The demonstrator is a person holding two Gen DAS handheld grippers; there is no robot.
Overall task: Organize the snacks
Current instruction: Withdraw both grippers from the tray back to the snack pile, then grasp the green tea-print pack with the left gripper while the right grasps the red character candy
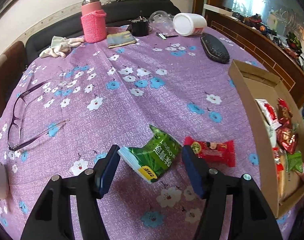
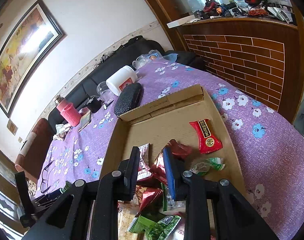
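A broad table under a purple flowered cloth (image 1: pixel 116 108) fills the scene. At its right side lies a shallow cardboard box (image 1: pixel 250 108), and there's a heap of snack packets inside, red, dark red and green among them. One red packet with gold print (image 2: pixel 205 137) sits alone on the bare box floor, away from the pile.

Over to the left gripper (image 1: pixel 151 165): jaws standing wide, angled down at the cloth, and a green snack packet (image 1: pixel 154 156) lies between them. The left pad is right at the packet's pale edge and the right pad is clear of it, so nothing is squeezed. Just beside it on the right, touching the cloth, is a red snack packet (image 1: pixel 212 150), near the box wall.

The right gripper (image 2: pixel 151 161) hangs above the pile in the box, jaws narrow; whether a packet is pinched between them I cannot tell.

Far side of the table: a white tub (image 1: pixel 189 24) on its side, a pink flask (image 1: pixel 93 23) upright, a dark glasses case (image 1: pixel 214 48). On the left, purple spectacles (image 1: pixel 25 116) lie open.
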